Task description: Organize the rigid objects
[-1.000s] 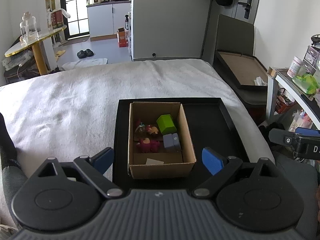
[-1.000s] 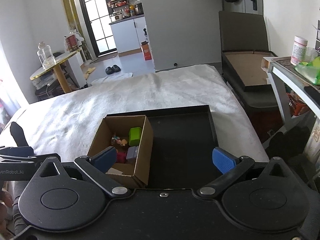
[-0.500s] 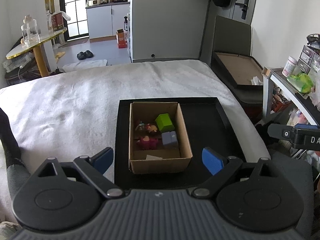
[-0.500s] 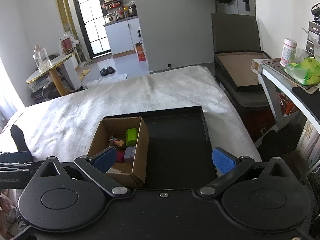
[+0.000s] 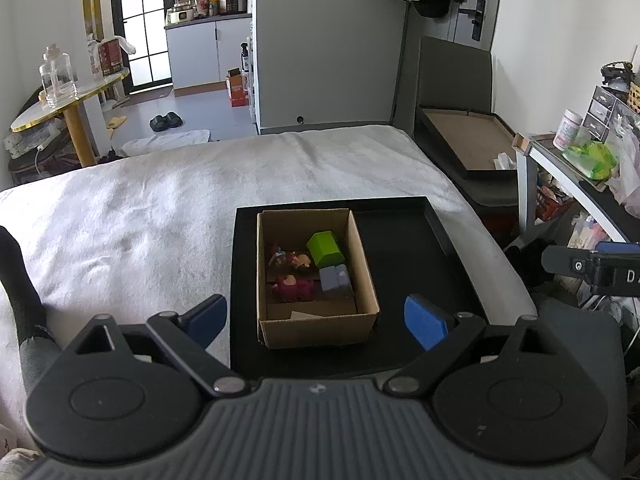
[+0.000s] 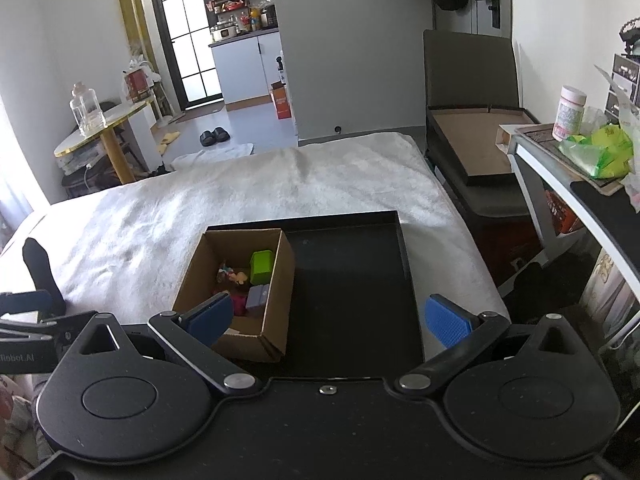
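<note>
An open cardboard box (image 5: pixel 316 326) stands in the left half of a black tray (image 5: pixel 400 248) on a white-covered bed. Inside it lie a green block (image 5: pixel 325 249), a grey-blue block (image 5: pixel 335 278), a magenta toy figure (image 5: pixel 291 287) and a small multicoloured figure (image 5: pixel 289 259). The box (image 6: pixel 208 270), green block (image 6: pixel 262 266) and tray (image 6: pixel 352 280) also show in the right wrist view. My left gripper (image 5: pixel 316 318) is open and empty, held above the box's near end. My right gripper (image 6: pixel 330 314) is open and empty, above the tray's near edge.
The white bed cover (image 5: pixel 140 216) stretches left and behind the tray. A dark chair holding a flat brown-lined box (image 5: pixel 466 142) stands at the right. A cluttered side shelf (image 6: pixel 580 160) is at far right. A round table with a glass bottle (image 5: pixel 58 78) stands far left.
Both grippers have pulled back and risen, so the box and tray look smaller and farther. Both stay open and empty. The box and its contents have not moved.
</note>
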Tool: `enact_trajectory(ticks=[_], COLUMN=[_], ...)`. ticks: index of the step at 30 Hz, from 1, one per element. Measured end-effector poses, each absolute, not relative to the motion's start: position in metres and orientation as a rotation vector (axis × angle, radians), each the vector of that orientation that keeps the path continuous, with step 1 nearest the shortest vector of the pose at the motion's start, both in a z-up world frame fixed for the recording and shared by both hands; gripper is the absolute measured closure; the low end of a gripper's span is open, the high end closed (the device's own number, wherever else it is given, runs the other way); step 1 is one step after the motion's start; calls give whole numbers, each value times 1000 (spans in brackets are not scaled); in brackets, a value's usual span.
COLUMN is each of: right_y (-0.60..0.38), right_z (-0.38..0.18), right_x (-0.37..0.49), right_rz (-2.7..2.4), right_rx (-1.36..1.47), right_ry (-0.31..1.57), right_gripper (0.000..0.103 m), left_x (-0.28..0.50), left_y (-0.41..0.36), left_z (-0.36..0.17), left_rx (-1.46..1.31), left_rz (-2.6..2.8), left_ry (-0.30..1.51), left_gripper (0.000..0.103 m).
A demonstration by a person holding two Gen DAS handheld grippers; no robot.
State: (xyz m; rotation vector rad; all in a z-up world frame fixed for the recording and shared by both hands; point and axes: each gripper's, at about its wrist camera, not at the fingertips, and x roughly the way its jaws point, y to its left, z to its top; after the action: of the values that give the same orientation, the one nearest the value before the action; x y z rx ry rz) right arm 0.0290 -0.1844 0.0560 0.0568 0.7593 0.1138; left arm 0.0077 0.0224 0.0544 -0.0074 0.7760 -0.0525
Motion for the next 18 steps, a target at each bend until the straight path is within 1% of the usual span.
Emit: enact_trajectory(ticks=[18], right_y=[-188], right_z=[54], right_x=[25], right_rz=[110], right_rx=[59], right_ry=[763], right_gripper=[0], left_x=[7], left_y=[19], left_z=[49], left_rx=[6], left_rz=[-53], left_ry=[794], left_gripper=[8])
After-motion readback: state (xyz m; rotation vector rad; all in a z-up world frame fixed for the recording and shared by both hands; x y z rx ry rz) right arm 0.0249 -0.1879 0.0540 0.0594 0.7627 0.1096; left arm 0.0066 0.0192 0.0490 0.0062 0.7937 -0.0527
